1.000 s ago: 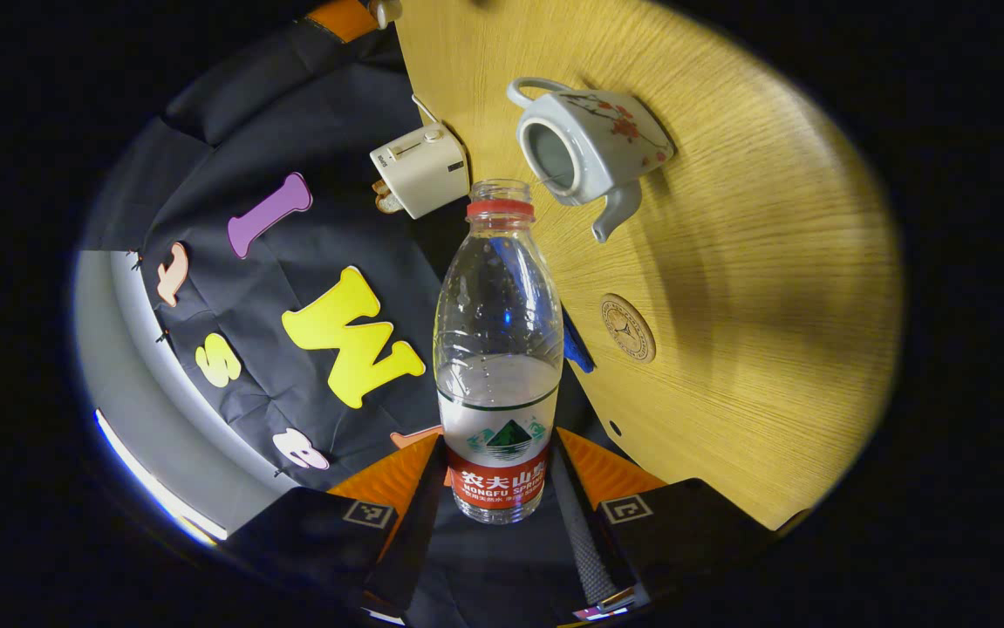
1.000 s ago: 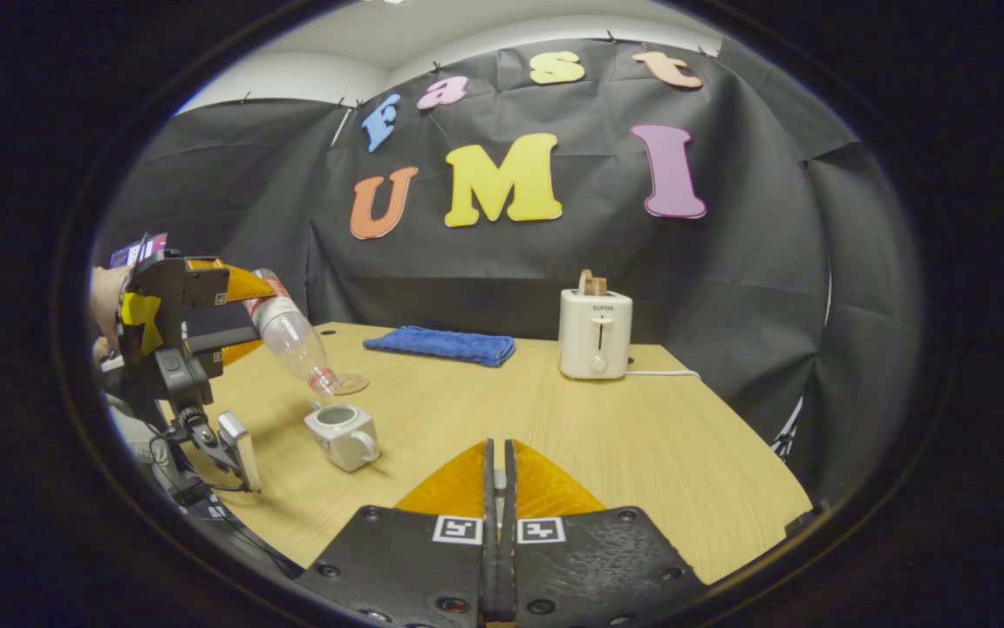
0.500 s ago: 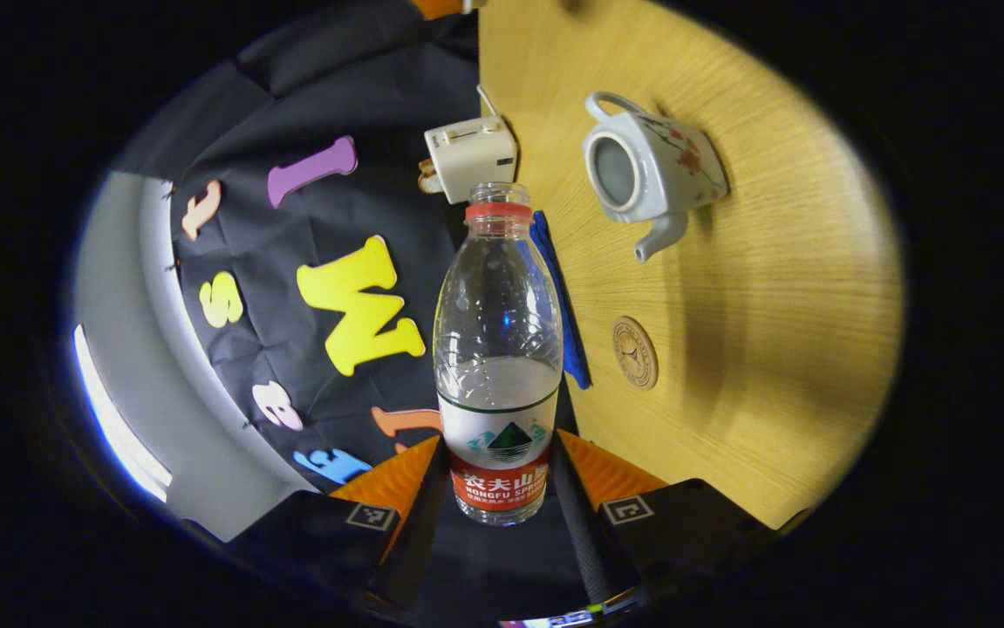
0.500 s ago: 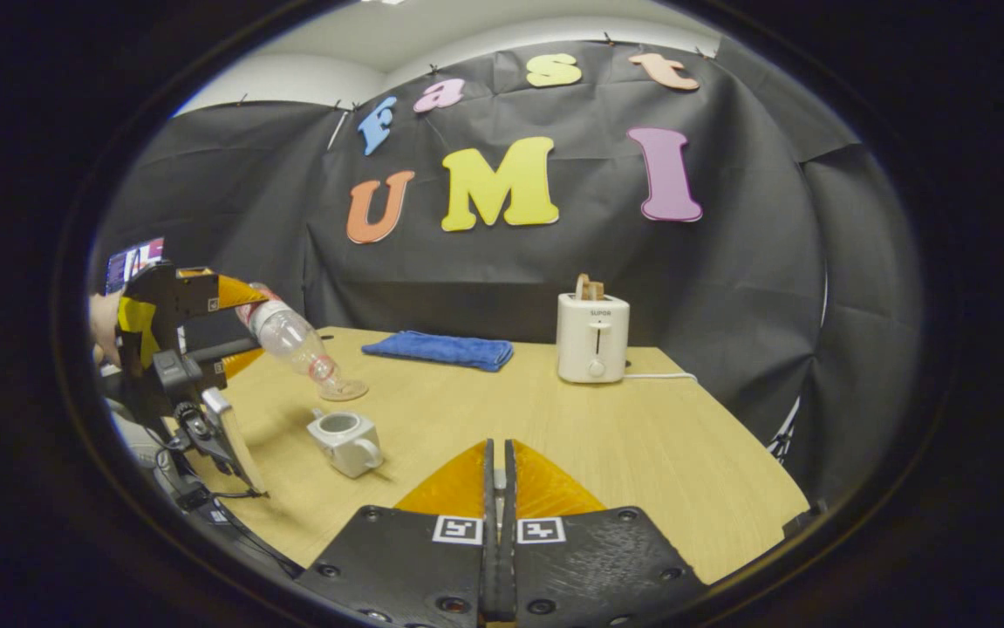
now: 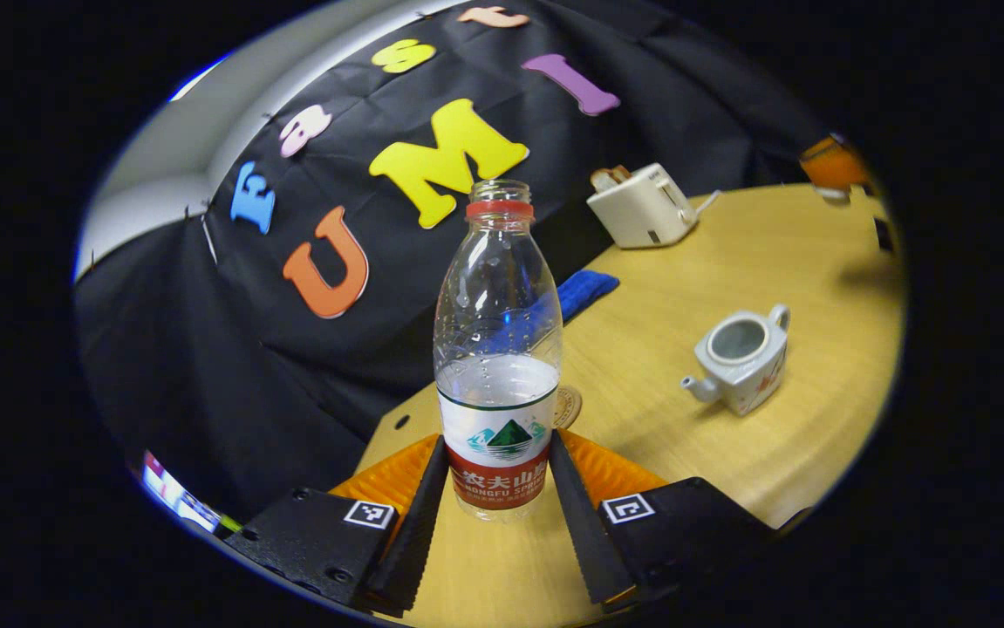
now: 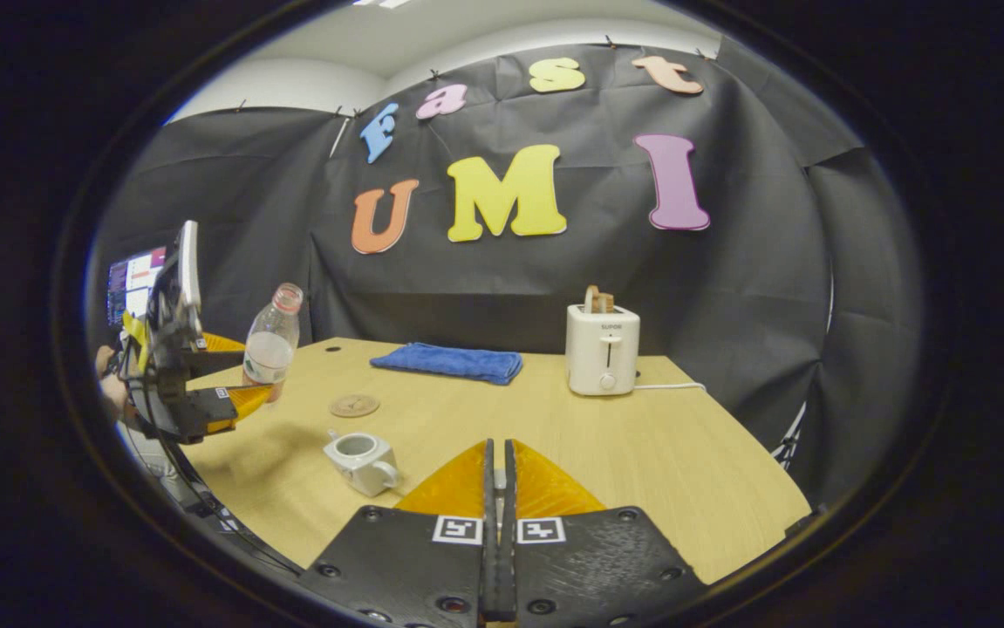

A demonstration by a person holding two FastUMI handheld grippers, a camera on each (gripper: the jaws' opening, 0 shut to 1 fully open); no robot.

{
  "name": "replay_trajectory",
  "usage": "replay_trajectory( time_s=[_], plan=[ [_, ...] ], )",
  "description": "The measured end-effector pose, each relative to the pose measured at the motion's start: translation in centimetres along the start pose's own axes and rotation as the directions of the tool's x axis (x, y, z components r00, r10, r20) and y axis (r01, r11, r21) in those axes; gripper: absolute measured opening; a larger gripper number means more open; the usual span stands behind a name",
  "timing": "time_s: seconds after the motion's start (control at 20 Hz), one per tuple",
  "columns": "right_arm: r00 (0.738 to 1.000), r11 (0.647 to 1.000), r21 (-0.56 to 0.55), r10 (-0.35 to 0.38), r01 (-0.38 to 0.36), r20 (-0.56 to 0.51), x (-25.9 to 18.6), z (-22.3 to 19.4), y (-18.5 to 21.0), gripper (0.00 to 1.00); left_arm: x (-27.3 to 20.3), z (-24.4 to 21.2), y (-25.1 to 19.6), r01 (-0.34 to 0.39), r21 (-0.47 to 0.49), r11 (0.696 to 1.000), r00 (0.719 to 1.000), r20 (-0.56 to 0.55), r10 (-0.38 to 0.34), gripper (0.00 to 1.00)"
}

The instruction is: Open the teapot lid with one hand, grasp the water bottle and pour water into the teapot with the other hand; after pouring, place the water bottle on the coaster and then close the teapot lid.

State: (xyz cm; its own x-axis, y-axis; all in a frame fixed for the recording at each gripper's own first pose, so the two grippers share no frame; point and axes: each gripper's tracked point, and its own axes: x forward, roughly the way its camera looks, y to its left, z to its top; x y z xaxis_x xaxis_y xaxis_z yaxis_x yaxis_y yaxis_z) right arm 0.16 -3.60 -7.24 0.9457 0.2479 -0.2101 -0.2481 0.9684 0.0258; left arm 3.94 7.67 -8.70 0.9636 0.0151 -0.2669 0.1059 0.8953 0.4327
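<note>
- A wooden desk (image 6: 606, 453) stands in a booth walled with black cloth; its back edge runs along that cloth.
- Near the back edge sit a folded blue towel (image 6: 449, 361) and, further along toward the right corner, a white toaster (image 6: 603, 349) with bread in its slot.
- The left hand-held gripper (image 5: 497, 488) grips the water bottle (image 5: 498, 349) low on its labelled part, a finger pressed on each side.
- The water bottle stands upright, uncapped, roughly a third full; in the right gripper view it (image 6: 269, 344) hangs above the desk's left edge, its base off the surface.
- The round coaster (image 6: 354, 405) lies bare on the desk, near the bottle and between it and the towel.
- The white teapot (image 6: 362, 460) stands nearer the front edge, in front of the coaster and apart from it, its mouth uncovered; in the left gripper view its spout (image 5: 695, 386) points toward the bottle.
- The right hand-held gripper (image 6: 496, 488) is closed, its fingers nearly together above the front part of the desk; whether anything sits between them I cannot tell.
</note>
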Motion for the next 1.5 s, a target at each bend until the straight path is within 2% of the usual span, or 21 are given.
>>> replay_trajectory(
  time_s=[0.1, 0.2, 0.45, 0.6, 0.75, 0.9, 1.05, 1.5],
  plan=[
    [1.000, 1.000, -0.008, 0.003, -0.003, 0.002, 0.0, 0.2, 0.4, 0.00, 0.2, 0.8, -0.4, 0.040, -0.217, 0.975, 0.999, 0.032, -0.034, 0.71],
    [1.000, 1.000, -0.014, 0.006, -0.006, 0.002, 0.0, 0.3, 0.9, 0.00, 0.3, 2.5, 0.2, 0.061, -0.365, 0.929, 0.995, 0.097, -0.027, 0.72],
    [1.000, 1.000, -0.011, 0.007, -0.007, 0.001, 0.0, 0.3, 1.2, 0.00, 4.1, 5.2, 2.6, 0.096, -0.509, 0.855, 0.988, 0.152, -0.020, 0.72],
    [1.000, 1.000, -0.011, 0.001, -0.001, -0.003, 0.1, 0.2, 1.0, 0.00, 7.6, 5.6, 4.0, 0.083, -0.514, 0.854, 0.986, 0.169, 0.006, 0.72],
    [1.000, 1.000, -0.018, -0.020, 0.020, -0.006, 0.0, 0.1, 0.3, 0.00, 11.4, 4.2, 2.7, 0.110, -0.525, 0.844, 0.988, 0.148, -0.037, 0.72],
    [0.999, 0.999, -0.010, -0.044, 0.044, -0.006, -0.2, 0.1, -0.3, 0.00, 14.0, 1.3, 2.0, 0.087, -0.522, 0.849, 0.996, 0.068, -0.060, 0.73],
    [0.998, 0.998, -0.001, -0.057, 0.057, -0.014, -0.5, -0.6, -1.4, 0.00, 14.6, 0.8, 1.8, 0.090, -0.539, 0.837, 0.996, 0.061, -0.068, 0.73],
    [0.999, 0.999, -0.004, -0.041, 0.041, -0.021, -0.4, -0.9, -0.6, 0.00, 14.8, 0.3, 0.8, 0.100, -0.507, 0.856, 0.995, 0.049, -0.087, 0.76]
  ],
)
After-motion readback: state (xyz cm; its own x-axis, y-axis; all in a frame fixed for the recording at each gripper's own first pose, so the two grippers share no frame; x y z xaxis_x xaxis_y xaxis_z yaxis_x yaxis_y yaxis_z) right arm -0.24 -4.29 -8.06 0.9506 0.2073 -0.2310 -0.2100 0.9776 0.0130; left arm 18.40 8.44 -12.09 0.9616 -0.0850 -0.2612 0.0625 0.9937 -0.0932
